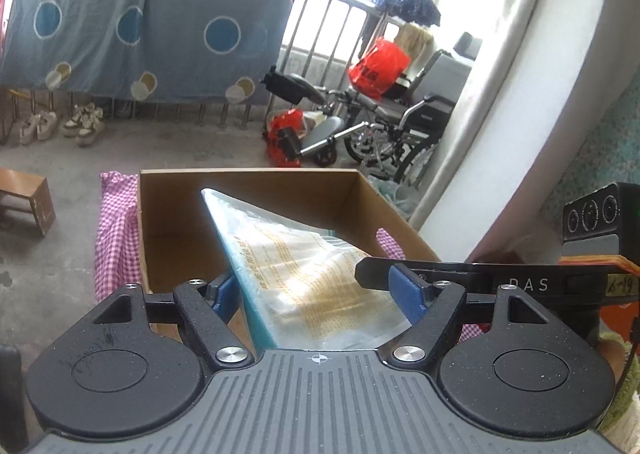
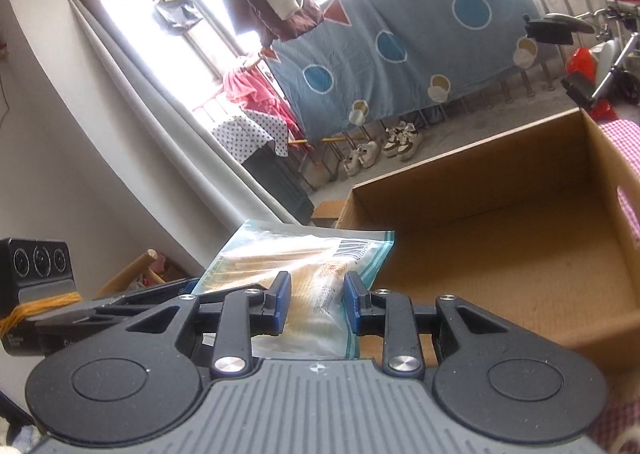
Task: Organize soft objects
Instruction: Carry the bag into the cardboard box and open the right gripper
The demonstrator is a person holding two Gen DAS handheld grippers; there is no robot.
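While I look along my left tool (image 1: pixel 316 290), its blue pads stand wide apart on either side of a clear plastic packet (image 1: pixel 308 278) with a teal edge and yellow print, and I cannot see either pad pressing it, so I read the left tool as released. That packet slants up from between the fingers, and its far corner rises in front of the inside of the open cardboard box (image 1: pixel 256 189) just ahead. At the right of this view my right tool (image 1: pixel 390 277) reaches in sideways, its black finger and blue pad lying against the packet's right edge.

From the right wrist, the right tool (image 2: pixel 316 304) has its two blue pads on either side of the packet (image 2: pixel 304 258), beside the barcode end. Whether they actually pinch the film I cannot tell; a strip of packet shows between them. Here the packet sticks forward past the fingers toward the near wall of the box (image 2: pixel 500 189), which I can see holds nothing on the floor that is visible from this side. My left tool (image 2: pixel 132 302) shows at the lower left, under the packet's left corner.

Pink checked cloth (image 1: pixel 114 238) lies under and beside the box.
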